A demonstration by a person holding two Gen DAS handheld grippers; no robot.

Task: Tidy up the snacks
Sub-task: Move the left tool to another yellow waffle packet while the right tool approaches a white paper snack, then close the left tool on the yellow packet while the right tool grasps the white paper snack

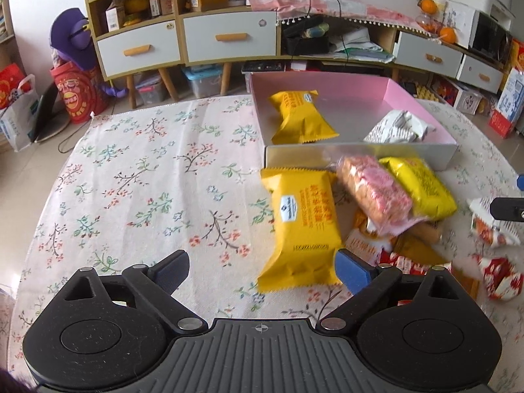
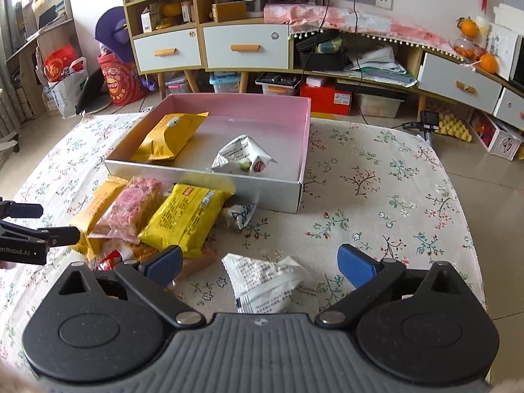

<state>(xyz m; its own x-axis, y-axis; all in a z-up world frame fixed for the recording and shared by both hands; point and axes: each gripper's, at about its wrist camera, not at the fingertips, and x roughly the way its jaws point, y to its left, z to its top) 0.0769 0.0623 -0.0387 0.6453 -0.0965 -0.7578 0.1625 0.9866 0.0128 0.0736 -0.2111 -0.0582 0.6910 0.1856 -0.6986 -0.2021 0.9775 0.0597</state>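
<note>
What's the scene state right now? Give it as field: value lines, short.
surface: floral tablecloth
box: pink box, open
in box: yellow packet; white packet
outside box: snack pile at its front wall; white wrapper apart, nearer
left tool: open, empty, beside orange packet
right tool: open, empty, astride the white wrapper

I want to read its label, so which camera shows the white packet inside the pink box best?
The right wrist view. There the white packet lies unobstructed in the pink box, its printed face and round logo turned toward the camera. The left wrist view shows it farther off, blurred, its lower part cut by the box's near wall.
</note>
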